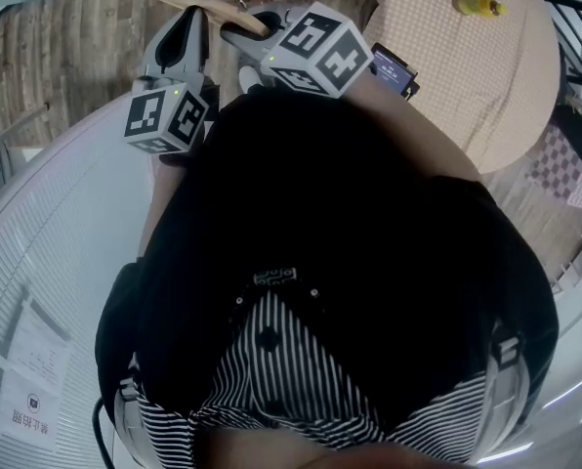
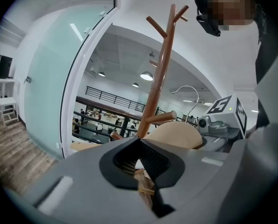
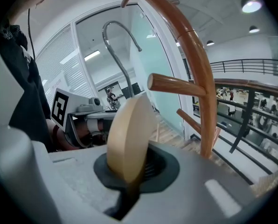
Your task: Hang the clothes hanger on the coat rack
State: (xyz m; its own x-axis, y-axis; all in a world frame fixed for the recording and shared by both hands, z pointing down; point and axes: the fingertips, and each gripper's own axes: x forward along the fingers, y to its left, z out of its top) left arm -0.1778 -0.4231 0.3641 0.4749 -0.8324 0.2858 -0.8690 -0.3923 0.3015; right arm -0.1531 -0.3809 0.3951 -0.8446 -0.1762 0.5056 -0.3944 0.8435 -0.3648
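Note:
A pale wooden clothes hanger [image 1: 201, 5] with a metal hook [image 2: 189, 94] is held in front of me by both grippers. My left gripper [image 2: 141, 166] is shut on one part of the hanger [image 2: 175, 135]. My right gripper [image 3: 129, 174] is shut on the hanger's rounded wooden end [image 3: 128, 136]. The metal hook [image 3: 119, 50] curves up between them. The brown wooden coat rack [image 2: 160, 76] stands just beyond, its pegs angled up; one peg [image 3: 176, 84] juts out close to the hanger. In the head view, the left gripper [image 1: 187, 20] and right gripper [image 1: 236, 29] sit side by side at the top.
A round table with a beige cloth [image 1: 486, 106] stands to the right, bearing a yellow object [image 1: 478, 6] and a dark device [image 1: 393, 69]. A curved white surface [image 1: 66, 223] with a paper sheet [image 1: 29, 384] lies at left. Glass panels [image 2: 50, 92] and a dark railing [image 3: 251, 85] stand behind the rack.

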